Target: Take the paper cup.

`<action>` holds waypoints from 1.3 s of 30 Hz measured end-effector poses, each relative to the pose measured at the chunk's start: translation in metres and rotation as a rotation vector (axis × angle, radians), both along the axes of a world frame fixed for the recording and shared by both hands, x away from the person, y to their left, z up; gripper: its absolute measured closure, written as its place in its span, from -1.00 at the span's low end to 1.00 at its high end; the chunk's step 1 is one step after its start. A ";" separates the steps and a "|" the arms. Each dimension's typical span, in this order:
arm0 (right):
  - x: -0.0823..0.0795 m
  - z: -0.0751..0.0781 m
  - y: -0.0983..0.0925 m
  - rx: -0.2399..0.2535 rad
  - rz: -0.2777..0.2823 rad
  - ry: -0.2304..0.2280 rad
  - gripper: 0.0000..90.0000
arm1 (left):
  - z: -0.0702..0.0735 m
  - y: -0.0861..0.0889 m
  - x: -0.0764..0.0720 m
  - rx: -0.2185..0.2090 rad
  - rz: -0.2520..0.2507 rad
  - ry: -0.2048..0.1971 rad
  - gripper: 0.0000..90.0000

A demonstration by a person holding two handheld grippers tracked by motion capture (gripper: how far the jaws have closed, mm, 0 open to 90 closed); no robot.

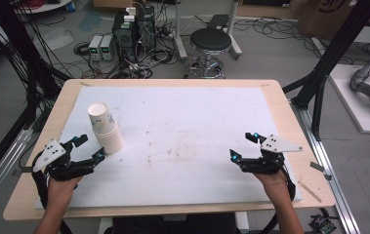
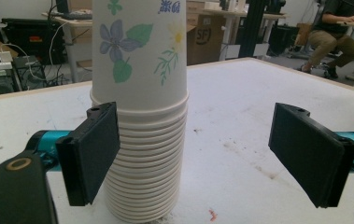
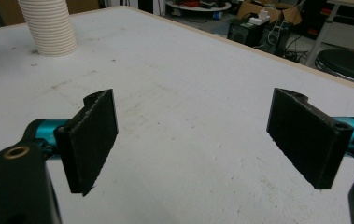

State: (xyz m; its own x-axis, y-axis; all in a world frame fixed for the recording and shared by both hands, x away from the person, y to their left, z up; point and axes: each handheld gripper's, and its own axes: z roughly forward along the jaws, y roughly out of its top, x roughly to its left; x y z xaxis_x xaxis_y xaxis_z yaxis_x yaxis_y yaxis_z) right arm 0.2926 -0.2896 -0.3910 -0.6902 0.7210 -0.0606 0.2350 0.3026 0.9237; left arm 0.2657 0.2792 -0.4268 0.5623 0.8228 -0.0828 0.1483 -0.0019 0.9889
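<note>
A tall stack of white paper cups [image 1: 105, 128] with a flower print stands upside down on the left part of the white mat [image 1: 182, 126]. My left gripper [image 1: 91, 147] lies just left of and in front of the stack, jaws open and empty. In the left gripper view the stack [image 2: 139, 116] rises close ahead, nearer the left jaw, with the left gripper [image 2: 198, 154] open around bare mat. My right gripper [image 1: 241, 146] rests at the mat's right side, open, far from the cups. In the right gripper view the right gripper [image 3: 193, 140] holds nothing, and the stack [image 3: 48, 25] stands far off at upper left.
The mat covers a wooden table [image 1: 290, 122] with a bare rim. Behind the table are a black stool [image 1: 211, 41], computer boxes [image 1: 133, 29] and cables on the floor. Black frame posts [image 1: 319, 83] flank the table. A seated person [image 2: 333, 32] is far in the background.
</note>
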 end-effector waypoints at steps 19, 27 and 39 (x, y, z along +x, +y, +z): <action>-0.001 -0.001 -0.006 -0.006 -0.007 0.031 -0.63 | 0.003 0.003 -0.003 -0.007 -0.002 -0.005 -0.63; -0.001 0.001 -0.004 -0.005 0.001 0.052 -0.63 | 0.010 0.008 -0.004 -0.028 -0.006 -0.008 -0.63; -0.002 0.002 -0.003 0.002 0.009 0.068 -0.63 | 0.037 0.014 0.004 -0.051 -0.016 -0.012 -0.64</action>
